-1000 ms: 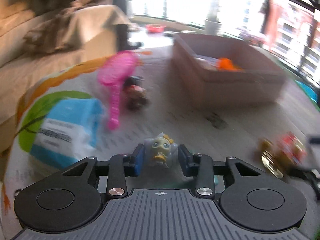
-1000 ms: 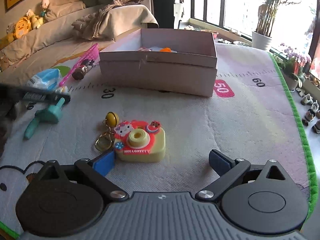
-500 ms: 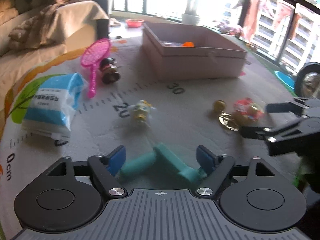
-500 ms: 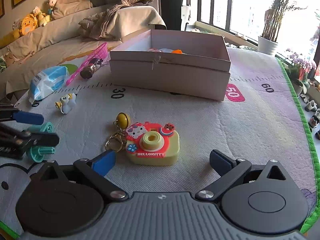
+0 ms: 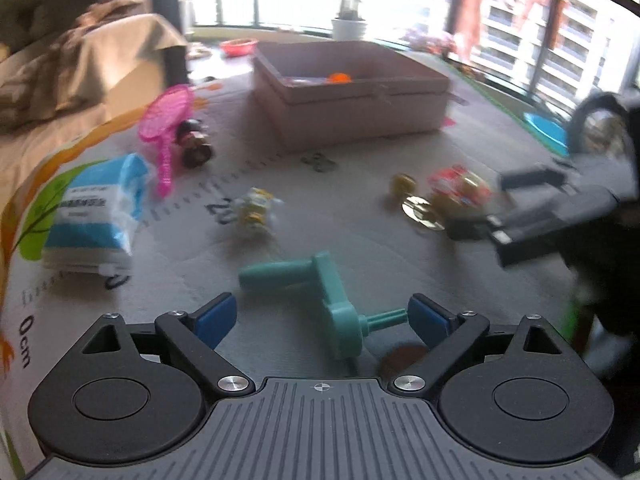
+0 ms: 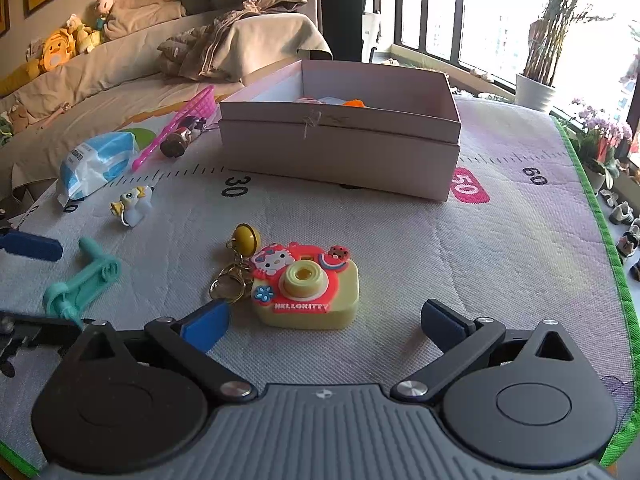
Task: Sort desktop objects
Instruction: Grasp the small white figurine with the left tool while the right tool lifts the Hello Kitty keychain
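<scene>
A beige sofa (image 6: pixel 120 76) runs along the ten o'clock side, with plush toys (image 6: pixel 60 46) lined on its back and a rumpled jacket (image 6: pixel 224 36) over its arm. At two o'clock a white planter (image 6: pixel 534 92) stands by the window (image 6: pixel 500 16); pink flowers (image 6: pixel 600 132) sit at three o'clock, small shoes (image 6: pixel 626 224) below them.

camera toy (image 6: pixel 306 286) before box (image 6: pixel 340 148), crank (image 6: pixel 82 280) left

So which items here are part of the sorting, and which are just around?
Sorting: box, camera toy, teal crank, duck figure, pink racket, tissue pack.

Just around: sofa, plush toys, potted plant.
</scene>
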Tool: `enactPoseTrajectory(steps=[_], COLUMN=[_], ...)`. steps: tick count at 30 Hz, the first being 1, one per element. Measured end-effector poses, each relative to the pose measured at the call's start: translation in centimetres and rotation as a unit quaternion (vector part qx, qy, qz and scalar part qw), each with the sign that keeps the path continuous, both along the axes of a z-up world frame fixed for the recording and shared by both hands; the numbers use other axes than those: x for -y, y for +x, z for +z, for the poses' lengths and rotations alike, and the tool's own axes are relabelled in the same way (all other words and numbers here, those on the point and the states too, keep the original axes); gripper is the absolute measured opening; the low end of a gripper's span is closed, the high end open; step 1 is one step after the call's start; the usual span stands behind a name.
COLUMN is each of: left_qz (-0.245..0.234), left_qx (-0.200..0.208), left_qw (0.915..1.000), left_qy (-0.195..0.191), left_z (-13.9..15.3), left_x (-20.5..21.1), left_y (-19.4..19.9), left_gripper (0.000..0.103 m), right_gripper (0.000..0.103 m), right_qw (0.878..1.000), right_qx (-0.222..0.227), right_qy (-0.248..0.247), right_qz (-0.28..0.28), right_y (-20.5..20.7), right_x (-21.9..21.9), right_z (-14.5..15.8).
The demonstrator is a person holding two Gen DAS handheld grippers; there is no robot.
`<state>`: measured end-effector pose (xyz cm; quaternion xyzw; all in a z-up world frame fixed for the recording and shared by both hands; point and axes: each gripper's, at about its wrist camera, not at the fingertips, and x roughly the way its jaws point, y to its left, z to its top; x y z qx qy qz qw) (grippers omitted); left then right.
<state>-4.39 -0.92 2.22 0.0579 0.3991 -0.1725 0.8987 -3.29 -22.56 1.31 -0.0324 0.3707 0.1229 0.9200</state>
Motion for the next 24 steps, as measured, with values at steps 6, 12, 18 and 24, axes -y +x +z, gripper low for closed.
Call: enactPoseTrajectory(steps=[6, 12, 18, 24], left_qz=[0.091, 0.091, 0.071, 0.031], left_qx=[0.019, 0.012, 0.018, 0.023], left_qw=[0.9956, 0.9955, 0.9968, 0.9990], left_qy=[-0.013, 0.024, 0.033, 0.023], left_z=[0.5, -0.8, -0.7, 0.8], left_x=[-0.3, 0.7, 0.8, 1.8], left_y=[5.2, 7.6, 6.1, 4.3], left_gripper=[0.082, 0.055, 0.042, 0.041], right_gripper=[0.101, 0.088, 0.056, 0.056], right_qw=[1.000, 0.999, 0.999, 0.998], right_qx=[0.004, 0.033, 0.011, -0.009], right_qy=[0.010, -0.035, -0.013, 0.021], right_qz=[-0.008, 0.013, 0.038, 0.058], right_y=[0.0, 0.0, 1.0, 0.7], right_x=[0.0, -1.0, -1.2, 0.0], right_z=[0.0, 0.3, 0.9, 3.1])
